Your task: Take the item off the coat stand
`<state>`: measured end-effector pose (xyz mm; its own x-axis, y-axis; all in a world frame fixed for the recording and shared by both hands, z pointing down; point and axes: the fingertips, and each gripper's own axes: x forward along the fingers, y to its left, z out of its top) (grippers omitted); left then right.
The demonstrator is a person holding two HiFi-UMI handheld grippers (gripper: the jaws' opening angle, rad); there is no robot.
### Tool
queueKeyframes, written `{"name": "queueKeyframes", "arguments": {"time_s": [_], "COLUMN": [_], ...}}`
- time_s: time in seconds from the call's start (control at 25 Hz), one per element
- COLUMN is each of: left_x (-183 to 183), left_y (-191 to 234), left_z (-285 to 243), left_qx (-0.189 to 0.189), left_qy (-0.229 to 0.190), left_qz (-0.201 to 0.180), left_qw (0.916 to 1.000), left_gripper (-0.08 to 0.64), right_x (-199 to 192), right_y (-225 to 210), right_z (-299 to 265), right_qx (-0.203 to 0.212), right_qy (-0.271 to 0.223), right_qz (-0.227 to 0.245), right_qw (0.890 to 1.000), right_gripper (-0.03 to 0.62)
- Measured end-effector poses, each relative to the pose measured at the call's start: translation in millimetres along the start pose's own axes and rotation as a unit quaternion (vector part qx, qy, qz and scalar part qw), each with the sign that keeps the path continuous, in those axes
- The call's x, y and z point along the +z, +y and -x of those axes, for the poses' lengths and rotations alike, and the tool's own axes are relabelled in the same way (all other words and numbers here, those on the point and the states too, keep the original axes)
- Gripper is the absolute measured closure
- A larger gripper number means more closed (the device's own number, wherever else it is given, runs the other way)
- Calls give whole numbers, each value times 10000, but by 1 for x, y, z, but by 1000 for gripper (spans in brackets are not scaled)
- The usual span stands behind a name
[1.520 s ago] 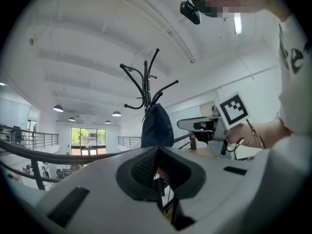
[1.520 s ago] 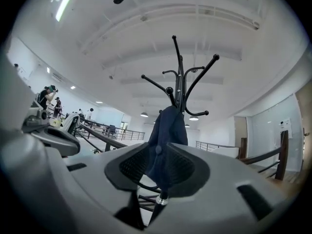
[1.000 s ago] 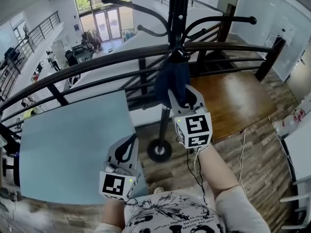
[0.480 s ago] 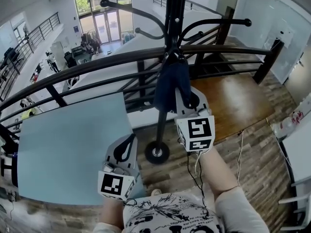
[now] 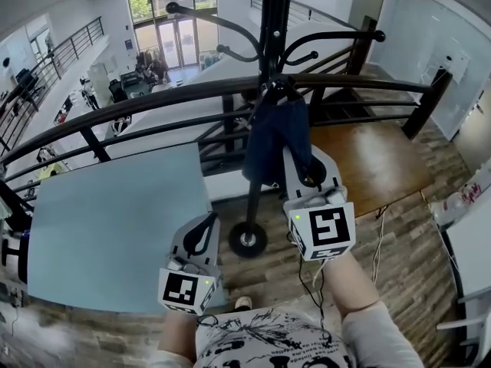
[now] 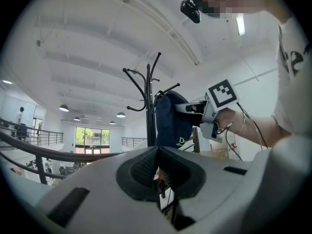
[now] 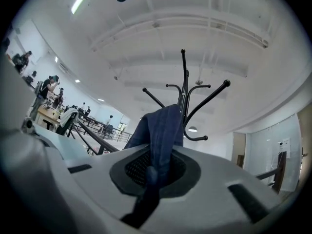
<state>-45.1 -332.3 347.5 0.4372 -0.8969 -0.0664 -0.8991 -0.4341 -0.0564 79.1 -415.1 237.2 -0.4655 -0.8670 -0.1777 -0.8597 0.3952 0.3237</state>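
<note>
Right gripper (image 5: 308, 167): jaws, spread a second ago, now pinched on the lower part of the blue cloth (image 5: 270, 133). Cloth: hanging on the coat stand (image 5: 274, 21), against its pole. Left gripper (image 5: 201, 234): jaws pressed together, empty, low beside the table (image 5: 107, 221).

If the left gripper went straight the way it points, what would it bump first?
Probably the coat stand pole, with the blue cloth hanging right beside it. Which of the two is nearer is hard to judge.
</note>
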Motion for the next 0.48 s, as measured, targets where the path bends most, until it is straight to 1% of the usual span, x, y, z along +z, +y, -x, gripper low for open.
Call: {"name": "queueKeyframes", "arguments": {"time_s": [0.16,0.32,0.48], "left_x": [1,-2,-2], "left_y": [-10,-27,-43], "left_z": [12,22,27], "left_qx": [91,68,68], "left_qy": [-4,60,122], "left_qz": [-17,-59,-99], "left_qw": [10000,9999,9999], "left_gripper": [555,555,555], "right_x": [-10,-39,-72], "right_y": [6,6,2], "right_z": [30,63,92], "right_qx": [135,136,126], "right_qy": [48,164,473], "right_qz": [-268,-552,-649], "right_qw": [9995,9982,9967], "right_gripper": [588,588,588]}}
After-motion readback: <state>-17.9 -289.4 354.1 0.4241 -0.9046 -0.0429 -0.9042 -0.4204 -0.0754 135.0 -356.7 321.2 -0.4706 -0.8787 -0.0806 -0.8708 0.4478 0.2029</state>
